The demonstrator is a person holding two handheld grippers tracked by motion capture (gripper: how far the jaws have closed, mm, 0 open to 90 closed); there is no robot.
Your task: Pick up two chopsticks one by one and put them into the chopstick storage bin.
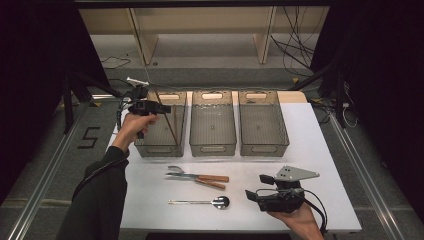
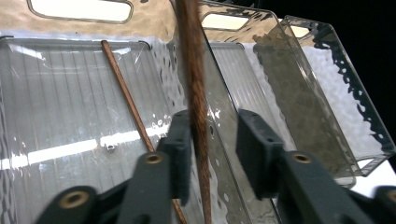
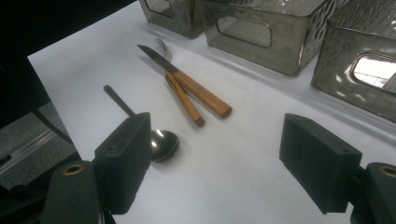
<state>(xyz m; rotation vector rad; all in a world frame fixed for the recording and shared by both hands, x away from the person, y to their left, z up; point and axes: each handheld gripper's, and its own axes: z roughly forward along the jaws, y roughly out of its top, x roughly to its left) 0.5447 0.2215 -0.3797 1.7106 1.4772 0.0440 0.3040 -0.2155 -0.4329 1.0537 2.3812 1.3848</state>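
My left gripper [image 1: 150, 107] hangs over the left clear bin [image 1: 157, 149]. In the left gripper view its jaws [image 2: 215, 128] stand apart around a blurred brown stick [image 2: 194, 84] that runs close along the left pad, with a gap to the right pad. A second thin brown stick [image 2: 126, 88] lies on the bin's floor, and a thin stick [image 1: 169, 125] slants across the bin in the high view. My right gripper [image 1: 257, 187] rests near the front right of the table, open wide [image 3: 217, 144] with nothing between its pads.
Middle bin [image 1: 212, 148] and right bin [image 1: 264, 148] stand beside the left one. A wooden-handled knife [image 1: 200, 178] [image 3: 187, 81] and fork [image 3: 161, 44] lie in front of them. A metal spoon [image 1: 200, 202] [image 3: 161, 144] lies nearer me on the white table [image 1: 325, 165].
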